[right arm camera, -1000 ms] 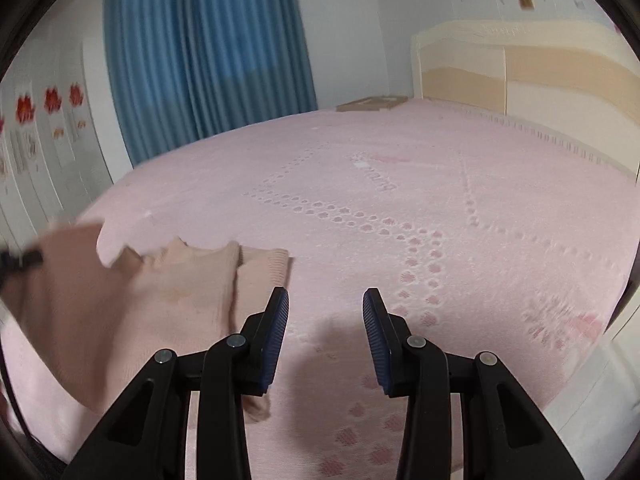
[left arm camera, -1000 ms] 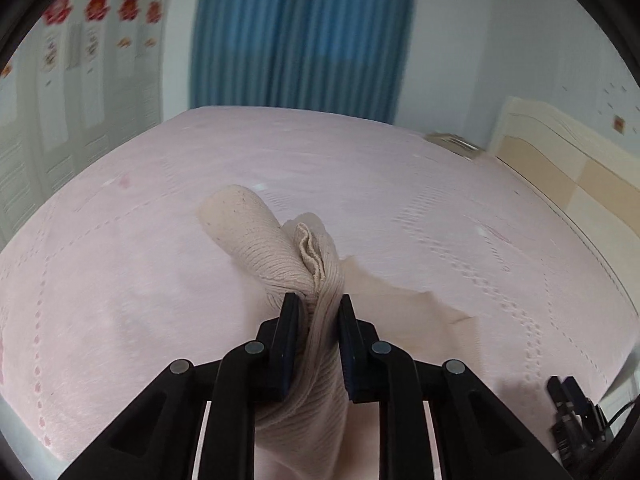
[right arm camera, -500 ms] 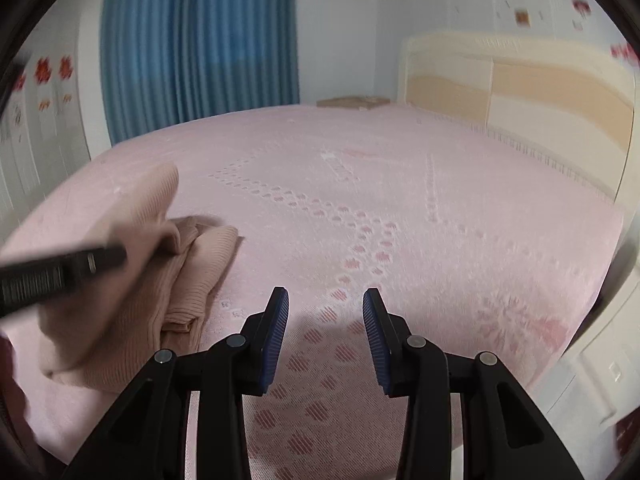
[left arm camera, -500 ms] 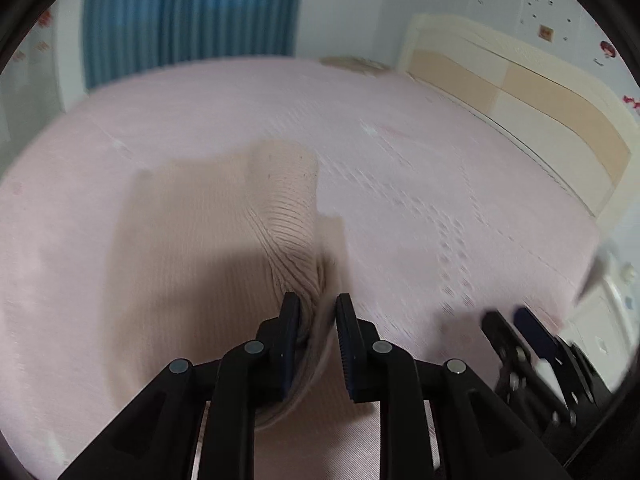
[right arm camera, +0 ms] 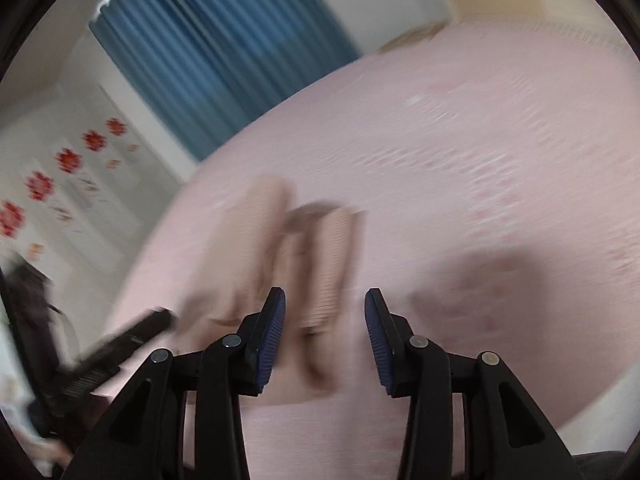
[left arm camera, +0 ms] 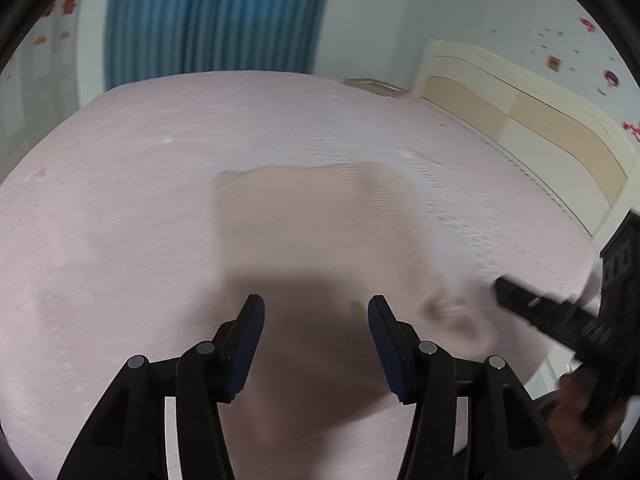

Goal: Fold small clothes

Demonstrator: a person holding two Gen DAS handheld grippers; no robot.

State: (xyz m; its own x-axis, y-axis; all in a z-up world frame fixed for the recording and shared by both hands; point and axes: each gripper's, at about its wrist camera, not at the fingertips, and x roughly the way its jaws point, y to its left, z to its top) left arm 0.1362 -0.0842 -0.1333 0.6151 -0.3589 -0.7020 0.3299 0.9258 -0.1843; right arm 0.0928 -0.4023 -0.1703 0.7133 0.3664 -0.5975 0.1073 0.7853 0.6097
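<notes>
A beige knitted garment (left arm camera: 320, 224) lies in a blurred, roughly square folded shape on the pink bedspread (left arm camera: 120, 240). My left gripper (left arm camera: 316, 308) hovers over its near edge; its jaws are opening, and the cloth lies below them, not pinched. In the right wrist view the same garment (right arm camera: 280, 240) shows as folded layers ahead and to the left. My right gripper (right arm camera: 325, 300) stands open above the garment's right edge with nothing between its pads. A finger of the right gripper (left arm camera: 532, 306) reaches in beside the garment's lower right corner.
A cream and tan headboard (left arm camera: 540, 128) runs along the bed's right side. A blue curtain (left arm camera: 216, 20) hangs behind the far edge. A wall with red flower stickers (right arm camera: 68, 160) stands at the left. The bed's near edge drops off at the lower right.
My left gripper has let go of the garment and its jaws have spread. The garment has gone from hanging bunched to lying flat. The right wrist view has tilted and swung towards the garment.
</notes>
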